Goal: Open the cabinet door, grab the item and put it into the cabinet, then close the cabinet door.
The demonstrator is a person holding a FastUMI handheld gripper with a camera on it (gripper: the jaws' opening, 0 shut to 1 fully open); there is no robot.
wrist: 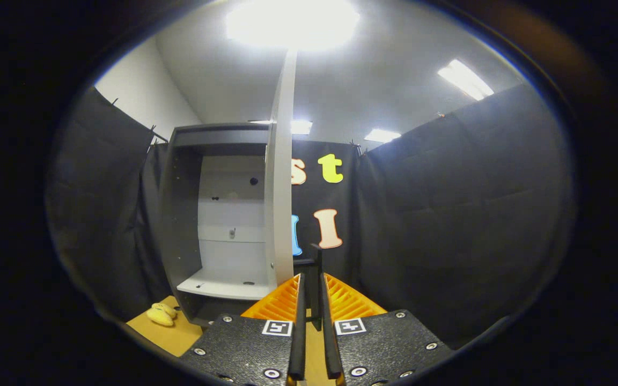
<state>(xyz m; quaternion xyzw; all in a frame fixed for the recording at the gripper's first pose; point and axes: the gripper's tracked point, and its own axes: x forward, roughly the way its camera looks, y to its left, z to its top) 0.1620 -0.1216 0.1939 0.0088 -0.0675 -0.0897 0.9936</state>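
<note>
A: How wide is the claw (314,300)?

B: Barely parted. Its two fingers (298,321) stand close together with a thin dark upright bar (317,284) in the narrow gap between them. It looks like the door's handle. Whether both fingers actually press on it, I cannot tell.

A: And the door?

B: The tall grey cabinet door (281,177) is swung open, seen edge-on just ahead of the fingers and a little left. The dark grey cabinet (180,214) beyond it shows a pale inner back and a white shelf (218,287).

A: Where is the item?

B: A small soft yellow item (160,314) lies on the tan wooden bench (172,335), outside the cabinet, near its lower left corner, well apart from the claw.
</note>
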